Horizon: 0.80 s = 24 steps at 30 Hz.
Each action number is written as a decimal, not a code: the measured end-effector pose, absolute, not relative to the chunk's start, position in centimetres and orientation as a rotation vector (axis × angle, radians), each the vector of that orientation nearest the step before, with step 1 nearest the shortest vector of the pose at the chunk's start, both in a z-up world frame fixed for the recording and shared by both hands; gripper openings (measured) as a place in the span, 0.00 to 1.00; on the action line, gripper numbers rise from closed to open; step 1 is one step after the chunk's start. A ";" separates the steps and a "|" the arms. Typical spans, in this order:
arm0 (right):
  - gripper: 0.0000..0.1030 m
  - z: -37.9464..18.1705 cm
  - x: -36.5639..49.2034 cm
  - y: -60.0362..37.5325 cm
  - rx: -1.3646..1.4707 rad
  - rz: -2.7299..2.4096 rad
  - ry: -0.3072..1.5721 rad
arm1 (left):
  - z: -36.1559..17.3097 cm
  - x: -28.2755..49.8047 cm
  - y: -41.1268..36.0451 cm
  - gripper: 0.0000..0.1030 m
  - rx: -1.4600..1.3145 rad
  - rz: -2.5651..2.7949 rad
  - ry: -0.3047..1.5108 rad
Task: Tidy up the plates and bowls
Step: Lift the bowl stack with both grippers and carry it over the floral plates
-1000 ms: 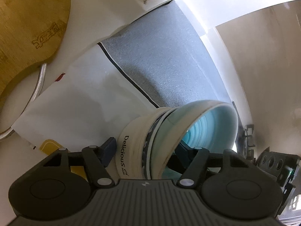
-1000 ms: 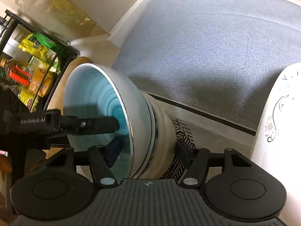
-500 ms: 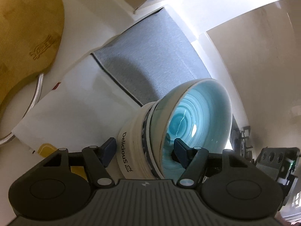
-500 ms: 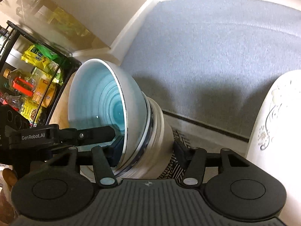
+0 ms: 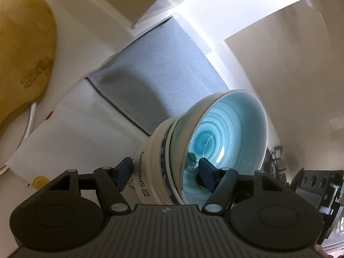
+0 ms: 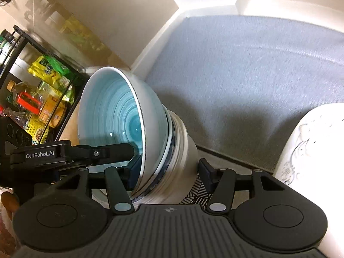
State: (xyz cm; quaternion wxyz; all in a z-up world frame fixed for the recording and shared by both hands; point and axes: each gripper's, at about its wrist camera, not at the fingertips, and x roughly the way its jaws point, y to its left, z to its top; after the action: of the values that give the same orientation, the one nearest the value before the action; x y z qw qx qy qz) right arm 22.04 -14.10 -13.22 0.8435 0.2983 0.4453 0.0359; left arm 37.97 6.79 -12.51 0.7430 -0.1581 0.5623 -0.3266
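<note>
A stack of nested bowls hangs tilted on its side above the counter. A blue-glazed bowl [image 5: 225,133] [image 6: 111,116] sits innermost, a blue-patterned one around it, and a cream bowl [image 5: 150,157] [image 6: 185,142] marked "Delicious" outermost. My left gripper [image 5: 164,174] is shut across the stack's wall, one pad inside the blue bowl and one outside the cream bowl. My right gripper [image 6: 169,172] grips the opposite side the same way. In the right wrist view the left gripper's finger [image 6: 86,152] reaches into the blue bowl.
A grey mat [image 5: 154,64] [image 6: 247,75] lies beyond the stack against the white wall. A wooden board [image 5: 21,53] is at far left. At right stands a white decorated plate [image 6: 311,150]. A black rack [image 6: 38,99] holds packets and bottles. A stove burner [image 5: 275,159] shows behind the bowl.
The bowl stack has risen from the white sheet, and its blue opening has turned more toward the left camera. The right gripper's outer finger has closed in on the cream bowl.
</note>
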 end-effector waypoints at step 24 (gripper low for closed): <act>0.47 -12.2 9.4 -24.4 0.817 -0.315 0.846 | -9.6 31.6 -11.7 0.68 -0.165 -1.096 1.135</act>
State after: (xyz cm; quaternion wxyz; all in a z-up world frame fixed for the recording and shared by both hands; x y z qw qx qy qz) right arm 9.45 -24.41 -12.21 0.8204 0.3836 0.3974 -0.1478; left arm 31.60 -11.65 -9.63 0.7017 -0.0741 0.5098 -0.4922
